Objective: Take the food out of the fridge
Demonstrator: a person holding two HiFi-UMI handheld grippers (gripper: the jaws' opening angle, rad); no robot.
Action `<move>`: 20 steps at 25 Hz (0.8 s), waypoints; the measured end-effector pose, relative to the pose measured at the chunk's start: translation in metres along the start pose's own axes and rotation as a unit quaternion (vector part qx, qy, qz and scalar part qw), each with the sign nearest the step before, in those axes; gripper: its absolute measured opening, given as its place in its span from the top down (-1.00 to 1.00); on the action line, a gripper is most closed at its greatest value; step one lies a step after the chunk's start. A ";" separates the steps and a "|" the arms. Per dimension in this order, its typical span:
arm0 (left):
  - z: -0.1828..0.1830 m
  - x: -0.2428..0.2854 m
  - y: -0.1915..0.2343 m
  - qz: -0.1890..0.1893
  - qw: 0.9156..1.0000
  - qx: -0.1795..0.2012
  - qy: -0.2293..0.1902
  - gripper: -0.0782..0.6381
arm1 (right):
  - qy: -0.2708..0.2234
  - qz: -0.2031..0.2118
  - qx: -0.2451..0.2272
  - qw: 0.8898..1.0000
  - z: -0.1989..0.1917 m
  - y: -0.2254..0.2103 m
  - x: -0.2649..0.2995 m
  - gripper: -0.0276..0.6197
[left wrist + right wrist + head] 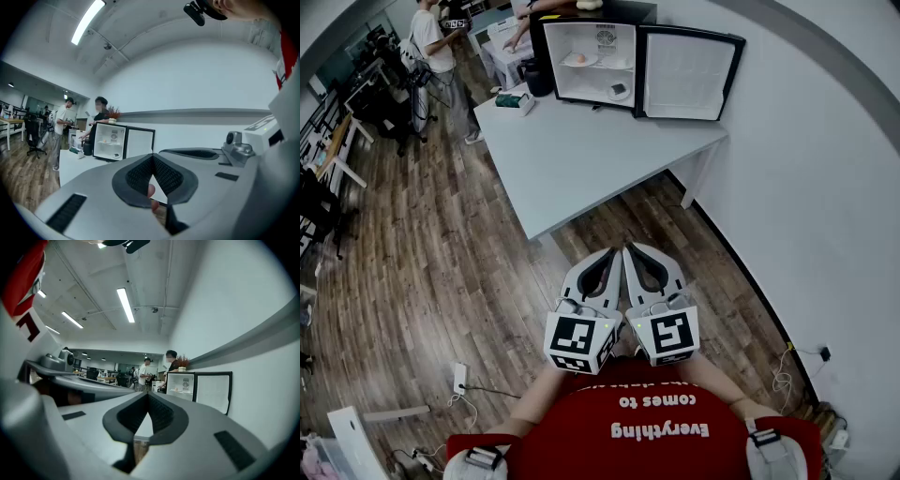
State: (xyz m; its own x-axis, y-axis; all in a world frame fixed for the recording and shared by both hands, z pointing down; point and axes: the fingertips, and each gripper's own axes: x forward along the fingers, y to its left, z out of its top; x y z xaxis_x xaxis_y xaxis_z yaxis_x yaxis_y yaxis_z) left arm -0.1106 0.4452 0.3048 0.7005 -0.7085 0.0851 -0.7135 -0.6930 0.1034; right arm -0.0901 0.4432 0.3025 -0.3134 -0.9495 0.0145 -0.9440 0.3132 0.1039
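A small black fridge [586, 56] stands on the far end of a white table [591, 159], with its door [689, 75] swung open to the right. Inside, a pale orange food item on a plate [580, 59] sits on the upper shelf and a small dish [619, 90] rests on the bottom. My left gripper [614, 255] and right gripper [630, 253] hover side by side close to my chest, well short of the table, both shut and empty. The left gripper [152, 157] and the right gripper [148, 395] each look along their jaws at the fridge [112, 140] [182, 385] far ahead.
Two people [441, 42] stand beyond the table's far left corner. A green box [511, 100] and a dark jug [537, 80] sit left of the fridge. A white wall [825, 187] runs along the right. Desks and chairs [337, 141] line the left; wood floor [441, 262] lies between.
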 end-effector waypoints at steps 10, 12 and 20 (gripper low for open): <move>0.003 -0.005 0.022 0.005 1.000 -0.008 -0.005 0.76 | -0.006 0.004 -0.003 1.000 0.002 0.014 0.016 0.87; 0.003 -0.007 0.029 0.006 1.000 -0.010 -0.005 0.76 | -0.008 0.006 0.000 1.000 0.003 0.019 0.022 0.87; -0.008 -0.036 0.055 -0.029 0.999 -0.017 -0.010 0.76 | -0.025 -0.003 0.028 0.999 -0.008 0.057 0.028 0.87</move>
State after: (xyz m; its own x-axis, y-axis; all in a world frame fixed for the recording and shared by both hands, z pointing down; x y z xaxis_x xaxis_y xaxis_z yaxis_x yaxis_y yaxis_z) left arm -0.1750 0.4330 0.3153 0.7397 -0.6703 0.0590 -0.6709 -0.7279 0.1417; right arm -0.1520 0.4344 0.3171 -0.3107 -0.9499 -0.0352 -0.9498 0.3089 0.0489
